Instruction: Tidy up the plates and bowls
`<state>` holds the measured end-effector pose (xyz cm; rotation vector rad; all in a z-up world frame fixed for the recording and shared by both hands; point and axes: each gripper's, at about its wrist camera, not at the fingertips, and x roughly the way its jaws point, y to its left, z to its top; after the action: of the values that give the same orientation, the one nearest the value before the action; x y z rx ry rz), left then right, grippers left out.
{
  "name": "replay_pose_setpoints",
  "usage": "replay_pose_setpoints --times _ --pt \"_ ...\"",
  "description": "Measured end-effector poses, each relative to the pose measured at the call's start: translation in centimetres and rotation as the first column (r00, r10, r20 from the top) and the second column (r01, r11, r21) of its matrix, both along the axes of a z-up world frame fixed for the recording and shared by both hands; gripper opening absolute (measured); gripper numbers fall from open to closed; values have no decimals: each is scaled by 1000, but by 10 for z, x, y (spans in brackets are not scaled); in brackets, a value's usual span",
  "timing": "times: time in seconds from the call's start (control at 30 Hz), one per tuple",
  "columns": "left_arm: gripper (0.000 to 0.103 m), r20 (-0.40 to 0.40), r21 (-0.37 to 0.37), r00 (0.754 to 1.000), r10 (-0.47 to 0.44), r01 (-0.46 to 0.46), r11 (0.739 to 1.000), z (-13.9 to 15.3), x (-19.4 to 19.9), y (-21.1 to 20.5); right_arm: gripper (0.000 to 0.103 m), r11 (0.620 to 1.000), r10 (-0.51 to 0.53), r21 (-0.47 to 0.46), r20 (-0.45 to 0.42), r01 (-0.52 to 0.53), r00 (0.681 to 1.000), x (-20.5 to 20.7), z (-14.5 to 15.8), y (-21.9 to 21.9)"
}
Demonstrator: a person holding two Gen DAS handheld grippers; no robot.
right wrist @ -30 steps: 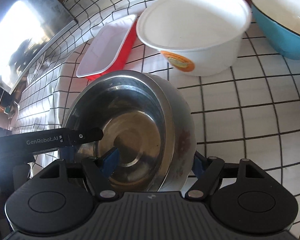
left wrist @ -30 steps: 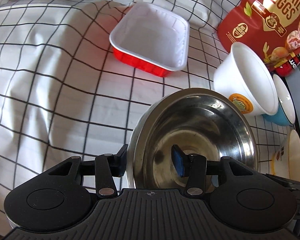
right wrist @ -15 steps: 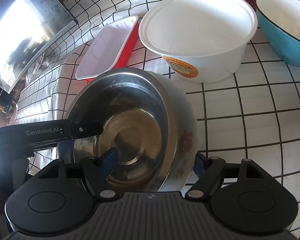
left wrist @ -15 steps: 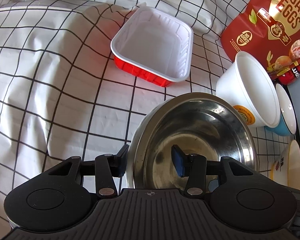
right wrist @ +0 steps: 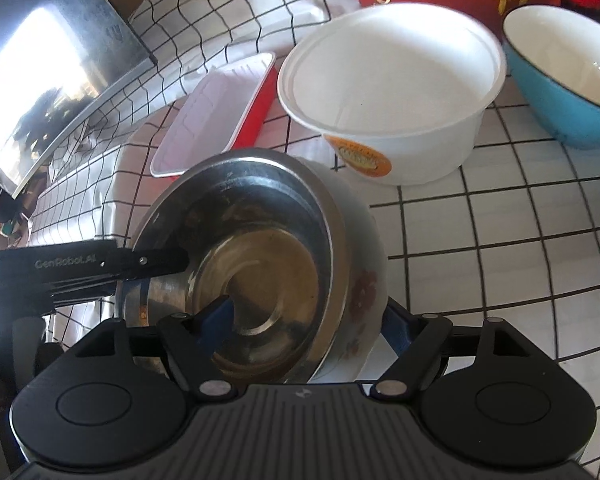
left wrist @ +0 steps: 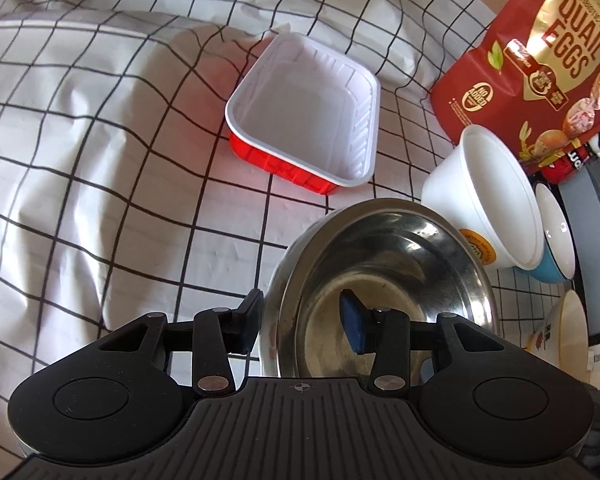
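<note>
A steel bowl [left wrist: 396,272] with a white flowered outside hangs tilted above the checked cloth, held by both grippers; it also shows in the right wrist view [right wrist: 260,264]. My left gripper [left wrist: 300,320] is shut on its near-left rim, one finger inside, one outside. My right gripper [right wrist: 308,316] is shut on the opposite rim in the same way. A red tray with a white inside [left wrist: 308,116] lies beyond the bowl. A white paper bowl [right wrist: 388,84] stands to the right of the tray, and a blue bowl [right wrist: 564,76] stands past it.
A red quail-egg bag [left wrist: 540,64] stands at the back right. A cream dish [left wrist: 560,340] sits at the right edge. A dark appliance [left wrist: 596,240] lies along the right side. A metal sheet [right wrist: 60,80] leans at the back left. Checked cloth [left wrist: 100,160] covers the table.
Both grippers have drawn back and up a little with the steel bowl; the tray and white bowl sit farther away in both views.
</note>
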<state>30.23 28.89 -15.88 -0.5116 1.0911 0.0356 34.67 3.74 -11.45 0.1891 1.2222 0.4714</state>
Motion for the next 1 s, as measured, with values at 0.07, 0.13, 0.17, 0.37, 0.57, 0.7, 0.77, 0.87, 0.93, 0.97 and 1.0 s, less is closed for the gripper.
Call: replay_pose_setpoints --times 0.07,0.13,0.17,0.37,0.57,0.7,0.77,0.87,0.93,0.97,1.0 --pt "45 10 14 1000 -6 6 1000 5 -3 0 79 1000 -18 -4 14 18 1000 -2 3 -3" --pt "45 20 18 1000 -8 8 1000 10 -5 1 80 999 -35 -15 31 35 999 -4 5 -6" --pt "45 24 14 1000 -12 12 1000 12 -6 3 80 999 -44 -21 40 45 998 -6 7 -8" --pt "46 35 10 997 -63 62 998 20 -5 3 81 994 -89 -57 101 95 991 -25 20 -21" --pt "46 136 71 989 -57 48 996 51 -2 8 85 980 -129 -118 250 162 960 -59 60 -47" --pt "46 256 28 961 -103 99 995 79 5 -6 93 946 -152 -170 519 276 841 -89 108 -83" --pt "45 327 -22 939 -106 120 993 93 8 -20 100 932 -135 -186 618 311 775 -98 124 -105" --pt "45 404 -64 903 -143 184 981 107 11 -52 102 898 -123 -250 647 361 753 -89 126 -141" --pt "42 404 -72 894 -196 244 967 105 15 -81 102 893 -151 -263 591 366 793 -74 117 -171" --pt "41 396 -77 893 -213 264 961 102 16 -94 102 897 -183 -245 551 367 814 -66 109 -186" --pt "41 382 -80 895 -232 282 956 97 18 -108 102 904 -217 -220 505 367 836 -59 101 -201"
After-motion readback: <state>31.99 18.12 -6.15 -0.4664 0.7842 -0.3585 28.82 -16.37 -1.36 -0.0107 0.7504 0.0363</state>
